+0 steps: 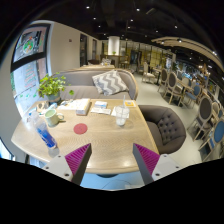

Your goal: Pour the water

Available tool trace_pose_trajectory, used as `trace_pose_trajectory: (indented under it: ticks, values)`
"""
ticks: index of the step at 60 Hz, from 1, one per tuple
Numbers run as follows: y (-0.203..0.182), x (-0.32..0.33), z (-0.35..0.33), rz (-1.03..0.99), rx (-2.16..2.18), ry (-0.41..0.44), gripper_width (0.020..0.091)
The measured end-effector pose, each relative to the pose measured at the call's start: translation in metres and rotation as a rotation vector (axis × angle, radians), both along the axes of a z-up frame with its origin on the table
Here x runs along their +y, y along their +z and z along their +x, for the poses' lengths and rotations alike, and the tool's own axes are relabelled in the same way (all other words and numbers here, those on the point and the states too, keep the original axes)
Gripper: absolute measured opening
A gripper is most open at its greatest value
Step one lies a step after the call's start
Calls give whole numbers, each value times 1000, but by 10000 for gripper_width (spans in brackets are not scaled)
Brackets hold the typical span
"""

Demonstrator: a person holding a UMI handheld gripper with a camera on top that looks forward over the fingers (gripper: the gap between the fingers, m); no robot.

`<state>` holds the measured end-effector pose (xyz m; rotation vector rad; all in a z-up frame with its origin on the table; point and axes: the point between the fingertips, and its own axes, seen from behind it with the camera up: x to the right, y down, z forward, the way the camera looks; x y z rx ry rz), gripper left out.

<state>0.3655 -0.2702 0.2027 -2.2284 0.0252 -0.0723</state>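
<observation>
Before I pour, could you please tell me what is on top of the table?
On the table lie a red coaster, a cup, a bottle, papers and a plant. The cup's inside cannot be seen. The hand-held gripper is open, holding nothing.

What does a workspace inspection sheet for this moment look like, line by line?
Surface: round light wooden table, mostly bare near the fingers.
Job's things: clear plastic bottle with a blue cap, lying tilted at the table's far side near the plant; white cup upright beyond the fingers.
Clutter: round red coaster; papers or booklets; green potted plant.
Grippers: gripper open, holding nothing, fingers over the table's near edge.
Cables: nothing seen.
Surroundings: grey sofa with a patterned cushion; dark grey tufted armchair; cafe seating beyond.
</observation>
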Motion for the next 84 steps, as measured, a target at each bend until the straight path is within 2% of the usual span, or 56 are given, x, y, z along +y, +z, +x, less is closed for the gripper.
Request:
trace_pose_trajectory:
  ticks: [5,13,31,40,49,55,60,62,64,67,81,84]
  values:
    - [-7,-8,-10,-16,-4,13,855]
    - [-39,-28,-67,-36,-5,30,855]
    - [-69,-28,-240,-1,58,139,857]
    - [-78,24,-305,74,80,137,857]
    - [-98,89,-329,129,92,87,858]
    - [-118,121,-338,148,102,71,835]
    - [-126,139,-340,160,101,53,723]
    - [-127,144,-340,171,100,45,653]
    - [-129,148,-337,176,91,34,549]
    - [-127,149,-337,186,86,26,543]
    - [-114,154,-321,171,3,-9,320]
    - [-104,156,-315,181,-41,-16,318]
